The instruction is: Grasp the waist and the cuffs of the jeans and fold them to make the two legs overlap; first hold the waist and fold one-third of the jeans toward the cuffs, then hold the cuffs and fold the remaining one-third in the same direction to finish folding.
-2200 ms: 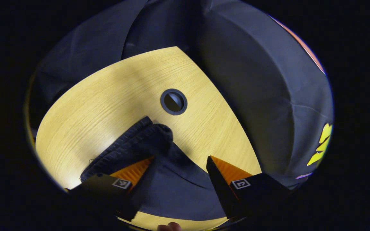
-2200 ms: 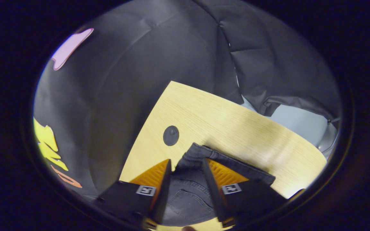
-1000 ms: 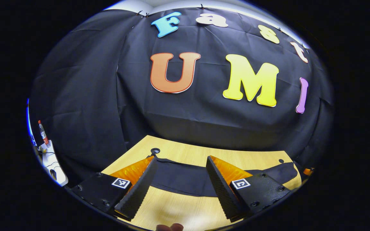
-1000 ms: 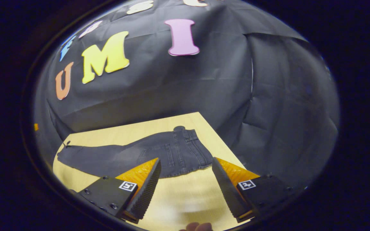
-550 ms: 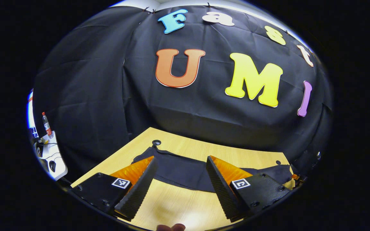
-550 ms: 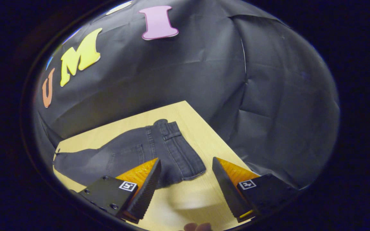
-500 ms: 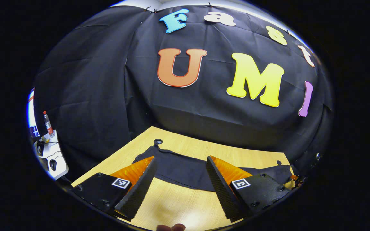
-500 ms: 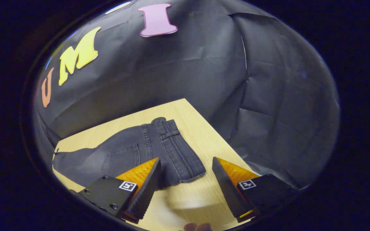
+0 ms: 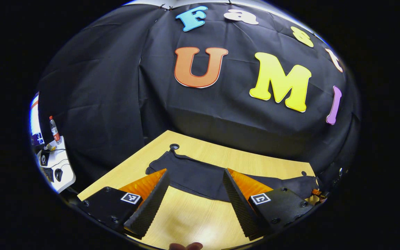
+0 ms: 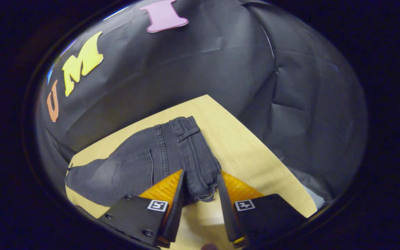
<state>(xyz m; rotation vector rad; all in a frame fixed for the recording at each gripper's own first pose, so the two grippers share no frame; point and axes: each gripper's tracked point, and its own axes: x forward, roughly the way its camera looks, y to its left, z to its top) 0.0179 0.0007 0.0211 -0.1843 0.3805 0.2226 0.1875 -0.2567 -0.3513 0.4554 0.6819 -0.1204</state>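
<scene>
Jeans (image 10: 144,163) are lying lengthwise across the bench (image 10: 248,146), waist corner entering the half-closed right claw (image 10: 200,199); the left claw (image 9: 194,194) is hanging wide open, empty.

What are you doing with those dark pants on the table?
A person is folding the jeans with a claw in each hand. The jeans lie flat on the wooden table, legs already doubled over. The right claw has its fingers narrowed around the near corner of the waist, not clearly pinching it yet. The left claw hangs open above the table, just short of the leg end.
</scene>
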